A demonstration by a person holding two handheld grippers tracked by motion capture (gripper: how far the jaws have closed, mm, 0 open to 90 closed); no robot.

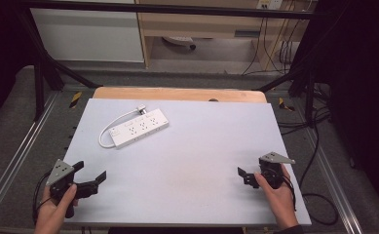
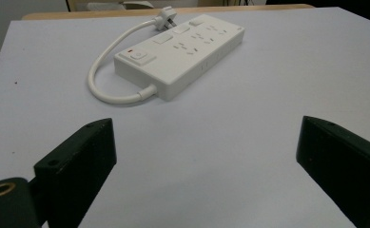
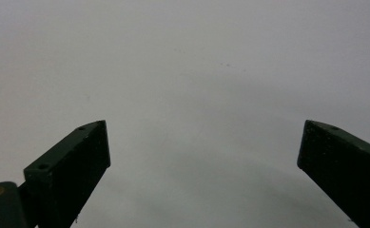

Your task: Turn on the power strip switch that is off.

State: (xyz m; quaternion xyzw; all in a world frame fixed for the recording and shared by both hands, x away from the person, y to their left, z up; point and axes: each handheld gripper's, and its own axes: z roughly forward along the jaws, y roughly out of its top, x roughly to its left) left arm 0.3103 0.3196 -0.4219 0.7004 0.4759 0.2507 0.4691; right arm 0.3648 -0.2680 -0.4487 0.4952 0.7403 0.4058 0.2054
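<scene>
jaws, left: we see both black jaws of the left gripper (image 2: 206, 156) spread wide in the left gripper view, released, with bare tabletop (image 2: 268, 85) between them and nothing touching either one.
jaws, right: we read the right gripper (image 3: 204, 156) the same way in the right gripper view, its jaws held wide apart and released over plain grey surface.
left gripper, position: in the high view we find the left gripper (image 1: 90, 176) at the near left corner of the tabletop (image 1: 201, 146), held by the person's left hand (image 1: 55, 207), its grey three-cornered plate on top and its jaws pointing toward the middle of the board.
right gripper, position: we find the right gripper (image 1: 243, 174) near the right edge in the high view, held by the right hand (image 1: 278, 197), jaws pointing left.
power strip, location: we place the white power strip (image 1: 139, 127) on the far left part of the tabletop, lying flat and set at a slant, well apart from both grippers.
power strip, detail: in the left gripper view we see the power strip (image 2: 180, 52) ahead of the left jaws, with a switch at its near end and rows of sockets along its top face.
cord: we trace a short white cord (image 2: 102, 80) that leaves the near end of the strip, loops to one side and ends in a plug (image 2: 166, 16) resting on the tabletop just beside the strip's far end.
surroundings: we note a wooden edge (image 1: 177, 93) behind the grey board, and dark cables (image 1: 318, 146) on the floor to the right.
</scene>
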